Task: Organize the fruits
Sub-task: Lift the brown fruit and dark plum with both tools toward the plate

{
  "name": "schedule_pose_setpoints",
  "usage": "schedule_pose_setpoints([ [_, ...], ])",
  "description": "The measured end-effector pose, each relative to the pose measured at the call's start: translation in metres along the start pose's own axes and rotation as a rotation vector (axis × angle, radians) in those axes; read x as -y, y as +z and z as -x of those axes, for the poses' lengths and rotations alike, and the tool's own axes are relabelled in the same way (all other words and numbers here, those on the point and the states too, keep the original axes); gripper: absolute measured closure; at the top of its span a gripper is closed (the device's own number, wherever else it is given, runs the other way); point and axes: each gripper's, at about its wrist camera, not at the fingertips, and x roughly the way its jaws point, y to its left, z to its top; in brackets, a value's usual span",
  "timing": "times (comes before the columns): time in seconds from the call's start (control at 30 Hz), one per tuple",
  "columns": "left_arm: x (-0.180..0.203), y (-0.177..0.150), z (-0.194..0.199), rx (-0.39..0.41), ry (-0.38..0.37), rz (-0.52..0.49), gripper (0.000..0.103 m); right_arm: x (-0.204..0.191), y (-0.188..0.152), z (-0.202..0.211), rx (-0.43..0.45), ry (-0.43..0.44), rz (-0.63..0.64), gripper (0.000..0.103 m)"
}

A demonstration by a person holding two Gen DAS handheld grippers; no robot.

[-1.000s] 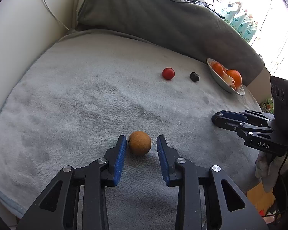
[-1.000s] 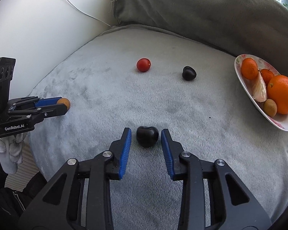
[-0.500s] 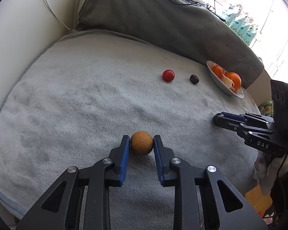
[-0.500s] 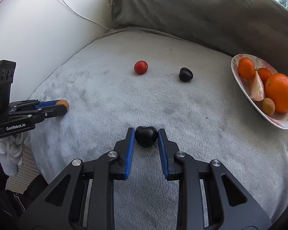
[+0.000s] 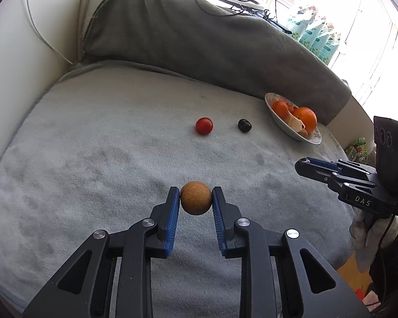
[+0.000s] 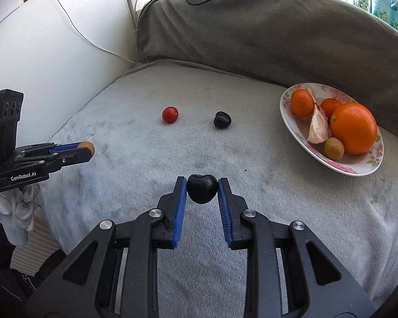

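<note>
My left gripper (image 5: 195, 198) is shut on a round brown fruit (image 5: 195, 197), held just above the grey blanket (image 5: 92, 145). My right gripper (image 6: 202, 188) is shut on a dark cherry (image 6: 201, 188), also lifted off the blanket. Farther back lie a red cherry tomato (image 6: 170, 114) and a second dark cherry (image 6: 222, 119). A floral plate (image 6: 358, 170) at the right holds oranges, a pale peeled segment and a small brown fruit. In the right wrist view the left gripper (image 6: 86, 150) shows at the left edge; in the left wrist view the right gripper (image 5: 303, 165) shows at the right.
A large grey-green cushion (image 6: 265, 34) rises behind the blanket, with cables over its top. A white wall (image 6: 53, 42) closes the left side. Gloved hands (image 5: 368, 235) hold the grippers. The blanket drops off at its near edge.
Both grippers closed on their fruits, the left on the brown one and the right on the dark cherry, then rose off the blanket with them.
</note>
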Motion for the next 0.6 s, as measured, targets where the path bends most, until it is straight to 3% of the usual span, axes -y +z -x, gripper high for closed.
schedule_pose_setpoints([
  [0.6, 0.067, 0.060, -0.019, 0.080, -0.077, -0.139, 0.080, 0.049, 0.004, 0.037, 0.085, -0.074, -0.096, 0.078],
])
